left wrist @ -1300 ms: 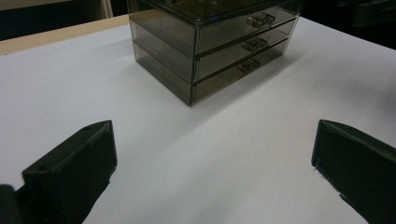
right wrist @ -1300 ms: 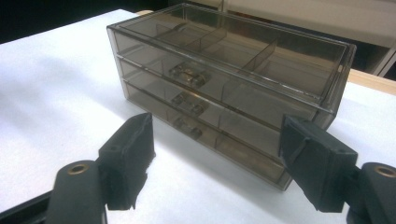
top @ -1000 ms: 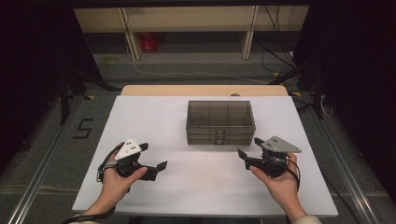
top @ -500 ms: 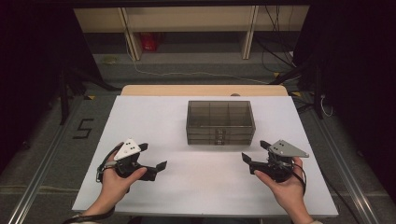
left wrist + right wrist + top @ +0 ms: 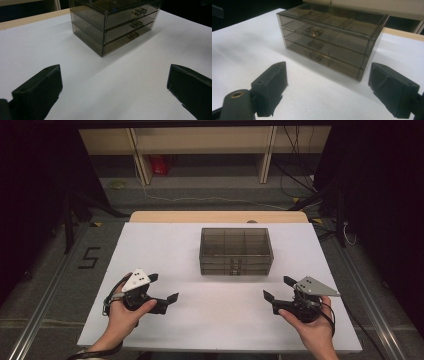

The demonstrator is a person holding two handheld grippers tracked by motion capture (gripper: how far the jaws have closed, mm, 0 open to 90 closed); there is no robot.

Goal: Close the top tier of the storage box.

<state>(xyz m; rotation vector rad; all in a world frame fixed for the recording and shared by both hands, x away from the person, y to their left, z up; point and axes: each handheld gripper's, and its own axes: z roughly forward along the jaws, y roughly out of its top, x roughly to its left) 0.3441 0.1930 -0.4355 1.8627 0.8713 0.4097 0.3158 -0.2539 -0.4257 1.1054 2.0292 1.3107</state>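
Observation:
A smoky see-through box with three drawers [image 5: 236, 251] stands at the middle of the white table [image 5: 165, 245], its small handles [image 5: 235, 265] facing me. My left gripper [image 5: 163, 287] rests low at the front left, open, and its jaws point toward the box [image 5: 112, 22]. At the front right my right gripper [image 5: 278, 288] is open too; its jaws have just been opening and nothing is between them. In the left gripper view the left gripper [image 5: 113, 92] frames bare table. The right gripper [image 5: 329, 87] faces the drawer fronts [image 5: 314, 43] from a short way off.
A wooden strip [image 5: 220, 216] runs along the table's far edge. Beyond it are shelf legs [image 5: 140, 160], a red object [image 5: 159, 164] and cables [image 5: 300, 175] on the floor. A "5" mark [image 5: 89, 257] lies on the floor at the left.
The right hand has drawn back toward the table's near edge and a little to the right, its jaws a bit wider. The left hand has kept still.

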